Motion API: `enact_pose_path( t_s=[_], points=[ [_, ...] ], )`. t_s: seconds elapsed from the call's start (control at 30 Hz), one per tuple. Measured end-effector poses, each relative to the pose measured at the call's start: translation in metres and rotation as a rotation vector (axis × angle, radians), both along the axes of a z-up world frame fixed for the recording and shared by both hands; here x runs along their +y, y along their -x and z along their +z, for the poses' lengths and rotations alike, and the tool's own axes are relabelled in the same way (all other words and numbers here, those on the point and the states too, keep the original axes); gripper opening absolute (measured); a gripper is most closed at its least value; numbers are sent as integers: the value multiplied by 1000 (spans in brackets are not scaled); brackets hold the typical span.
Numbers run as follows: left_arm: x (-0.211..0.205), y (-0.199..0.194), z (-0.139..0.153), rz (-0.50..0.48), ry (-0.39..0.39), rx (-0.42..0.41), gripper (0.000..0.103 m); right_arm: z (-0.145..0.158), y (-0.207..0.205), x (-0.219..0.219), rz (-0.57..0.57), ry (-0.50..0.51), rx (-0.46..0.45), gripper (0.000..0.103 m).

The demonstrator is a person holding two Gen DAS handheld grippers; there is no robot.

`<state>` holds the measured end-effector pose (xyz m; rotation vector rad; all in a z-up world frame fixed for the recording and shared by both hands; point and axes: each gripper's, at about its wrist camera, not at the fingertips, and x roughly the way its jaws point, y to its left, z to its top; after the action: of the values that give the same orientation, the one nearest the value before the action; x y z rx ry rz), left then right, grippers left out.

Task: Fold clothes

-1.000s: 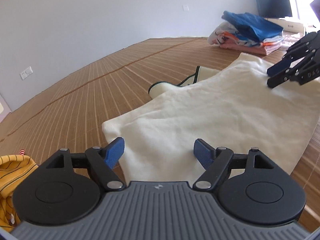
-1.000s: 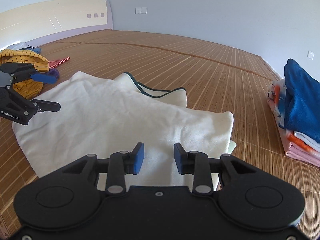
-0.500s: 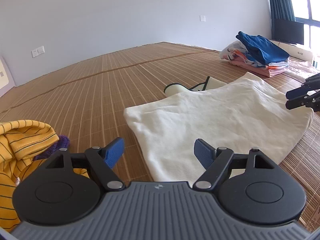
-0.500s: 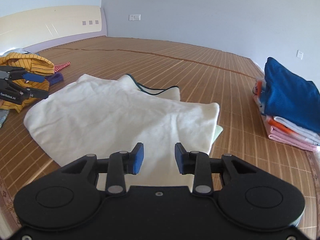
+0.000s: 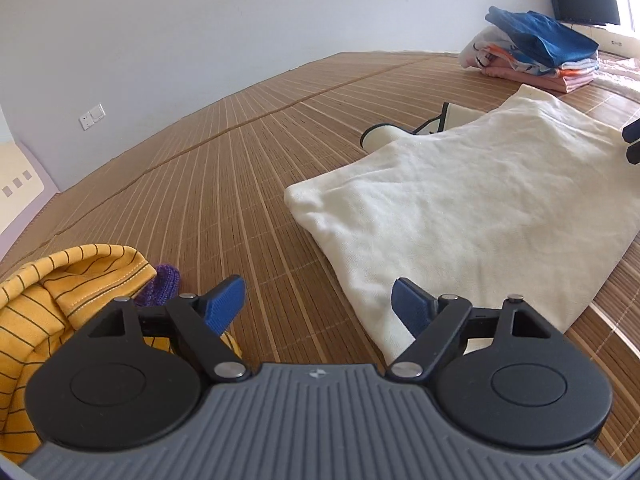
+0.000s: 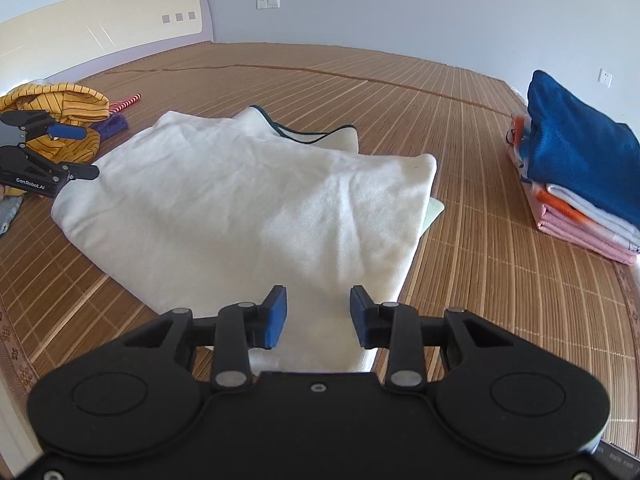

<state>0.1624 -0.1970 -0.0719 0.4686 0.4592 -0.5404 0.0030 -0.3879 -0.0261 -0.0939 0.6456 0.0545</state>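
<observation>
A cream garment (image 5: 472, 208) (image 6: 248, 208) with a dark-trimmed neckline (image 6: 308, 136) lies folded flat on the bamboo mat. My left gripper (image 5: 318, 306) is open and empty, hovering above the mat just off the garment's left end. The right wrist view shows that same gripper (image 6: 70, 152) at the far left, beside the cloth's corner. My right gripper (image 6: 318, 316) is open with nothing between its fingers, above the garment's near edge. Its fingertips (image 5: 632, 140) show at the right border of the left wrist view.
A yellow striped garment (image 5: 52, 292) (image 6: 60, 100) and a purple knitted item (image 5: 160, 284) lie left of the cream one. A stack of folded clothes (image 6: 576, 172) (image 5: 536, 52) topped with blue sits to the right. A bamboo mat (image 6: 360, 88) covers the floor.
Both grippers have drawn back from the cream garment. The left has swung left off the cloth, so the yellow striped garment now shows. The right has pulled back toward the near edge.
</observation>
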Motion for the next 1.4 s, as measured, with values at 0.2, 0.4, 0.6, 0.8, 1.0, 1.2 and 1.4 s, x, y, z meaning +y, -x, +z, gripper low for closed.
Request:
enact_pose_path(
  t_s=[0.2,0.4,0.6,0.8,1.0,1.2,1.4],
  points=[
    [-25,-16,6,0,121,-9,85,2,-42,8,-30,-65,-91,49],
    [-56,-30,-22,12,57,12,85,-30,-83,16,-28,-17,17,54],
    [-42,-34,-29,47,126,133,85,-31,-71,17,8,-29,66,58],
    [-29,-1,-29,27,102,150,85,-29,-36,17,83,-44,95,60],
    [-4,50,-34,52,139,174,85,-25,3,34,149,-17,147,68],
    [15,77,-34,81,165,194,85,-24,29,44,154,-14,139,69],
    [31,89,-26,63,171,179,85,-20,51,53,139,39,11,71]
  ],
)
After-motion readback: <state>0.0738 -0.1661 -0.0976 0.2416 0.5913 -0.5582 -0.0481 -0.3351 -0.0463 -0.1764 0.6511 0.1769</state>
